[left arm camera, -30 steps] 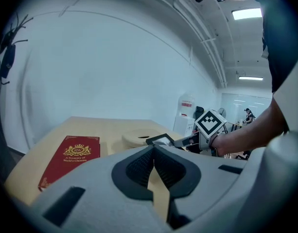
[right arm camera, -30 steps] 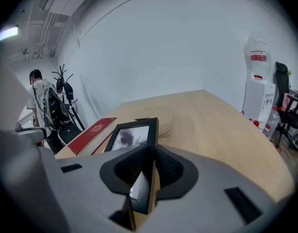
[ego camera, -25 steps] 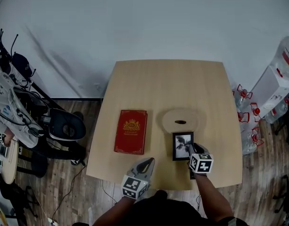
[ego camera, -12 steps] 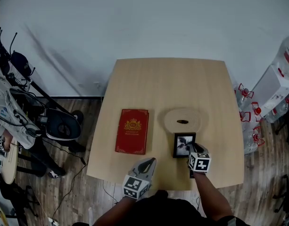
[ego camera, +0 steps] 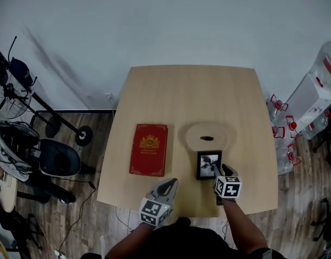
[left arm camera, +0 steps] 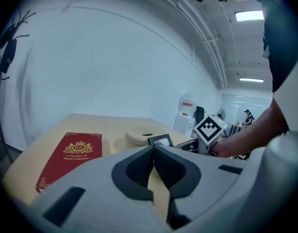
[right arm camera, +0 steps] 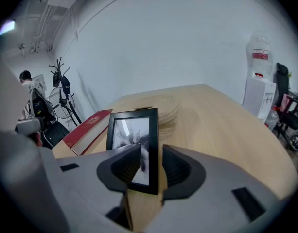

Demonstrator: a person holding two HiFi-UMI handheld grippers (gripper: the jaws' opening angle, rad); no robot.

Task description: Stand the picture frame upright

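Right tool [right arm camera: 149, 166] is opening its jaws around the frame [right arm camera: 132, 132], whose right edge sits between them. A gap shows beside the right pad, so nothing seems to press on it. Left tool [left arm camera: 152, 154] hovers at the near edge of the worktop [ego camera: 192, 96], jaws together and empty. The frame stands upright near the front right, just before a wooden disc [ego camera: 207, 136] and right of the book [ego camera: 149, 149]. Standing it looks done; what is left is drawing the tool clear without tipping it. Its rear prop shows in no view and its foot hides behind the jaws, so I cannot tell whether it holds itself up.
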